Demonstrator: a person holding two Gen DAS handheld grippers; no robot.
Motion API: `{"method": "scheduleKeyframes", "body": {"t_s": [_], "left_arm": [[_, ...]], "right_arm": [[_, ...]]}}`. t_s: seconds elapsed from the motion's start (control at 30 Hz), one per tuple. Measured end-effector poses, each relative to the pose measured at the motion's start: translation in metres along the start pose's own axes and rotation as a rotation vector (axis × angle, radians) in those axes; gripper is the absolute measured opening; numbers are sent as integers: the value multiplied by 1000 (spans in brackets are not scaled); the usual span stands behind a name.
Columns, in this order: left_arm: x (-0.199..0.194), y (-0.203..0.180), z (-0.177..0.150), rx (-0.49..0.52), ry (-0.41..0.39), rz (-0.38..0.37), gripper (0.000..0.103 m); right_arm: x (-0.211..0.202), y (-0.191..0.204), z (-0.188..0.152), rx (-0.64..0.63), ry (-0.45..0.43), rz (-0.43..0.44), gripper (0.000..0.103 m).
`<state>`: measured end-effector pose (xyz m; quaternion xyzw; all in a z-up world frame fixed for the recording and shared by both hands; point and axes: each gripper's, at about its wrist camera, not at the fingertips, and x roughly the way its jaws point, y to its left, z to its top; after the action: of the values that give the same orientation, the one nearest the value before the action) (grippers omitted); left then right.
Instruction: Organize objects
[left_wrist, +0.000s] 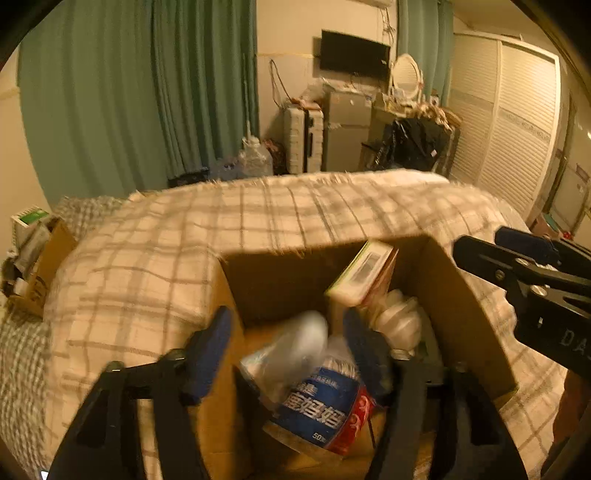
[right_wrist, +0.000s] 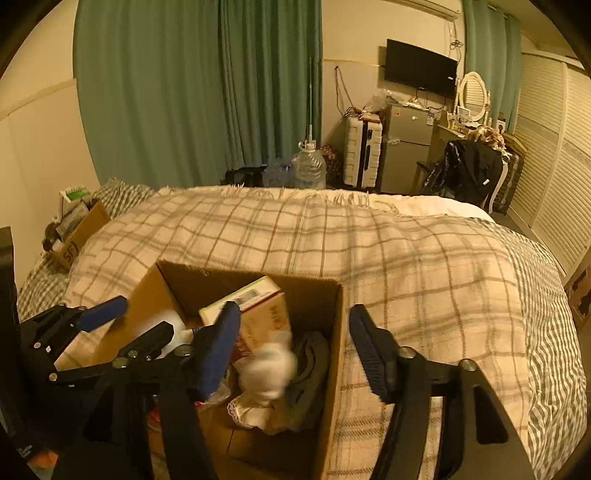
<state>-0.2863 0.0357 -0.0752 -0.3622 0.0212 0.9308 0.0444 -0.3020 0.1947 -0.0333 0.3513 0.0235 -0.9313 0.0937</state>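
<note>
Across both views, a wide bed under a plaid blanket (right_wrist: 332, 243), fringed far edge meeting bare floor; much open blanket to the right of the box, less to its left. Beyond, green curtains (right_wrist: 184, 92), louvred wardrobe doors (right_wrist: 546, 155), a wall TV (right_wrist: 421, 68), a small grey fridge (right_wrist: 406, 147) beside a white suitcase (right_wrist: 362, 151), a water jug (right_wrist: 308, 166). At the bed's far left corner, a smaller carton (right_wrist: 79, 236) stuffed with odds and ends.

Near the front, on the blanket, an open cardboard box (right_wrist: 332, 354), tall walls hemming in the contents and narrowing any way in from the sides. Inside: a tilted green-and-white carton (left_wrist: 364, 271) leaning on the back wall, white bundled cloth (right_wrist: 267, 369), dark green fabric (right_wrist: 314, 354), lace-edged cloth at the bottom.

Left gripper (left_wrist: 286, 350) over the box's left part, fingers spread wide, straddling the left wall, one blue pad outside, the other inside; between them a blurred clear packet with a blue-and-red label (left_wrist: 321, 402), touching neither pad as far as can be seen. Seen only in the left view.

Right gripper (right_wrist: 295, 350) spread wide too, nothing between the pads, straddling the box's right wall, left pad inside, right pad over blanket. In the right view only, the left gripper's arms crossing the box's left rim.
</note>
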Motion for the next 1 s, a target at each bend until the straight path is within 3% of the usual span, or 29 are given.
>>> {"method": "scheduleKeyframes", "body": {"t_s": [0.13, 0.2, 0.3, 0.6, 0.77, 0.9, 1.0], "left_arm": [[-33, 2, 15, -30, -81, 9, 92], [-50, 4, 22, -43, -128, 23, 101], [-82, 3, 33, -51, -217, 63, 103], [-172, -9, 42, 28, -358, 68, 103], [-222, -6, 20, 30, -460, 55, 103], [-255, -9, -13, -18, -587, 94, 103], [-259, -9, -33, -45, -586, 87, 103]], "right_arm": [[-26, -1, 9, 5, -35, -10, 64], [-42, -4, 14, 16, -60, -34, 80], [-71, -10, 21, 47, -123, -59, 102], [-168, -8, 26, 51, -273, -109, 102], [-224, -15, 3, 82, -338, -96, 103], [-250, -6, -28, 55, -404, -116, 102], [-254, -2, -53, 41, -452, -174, 102]]}}
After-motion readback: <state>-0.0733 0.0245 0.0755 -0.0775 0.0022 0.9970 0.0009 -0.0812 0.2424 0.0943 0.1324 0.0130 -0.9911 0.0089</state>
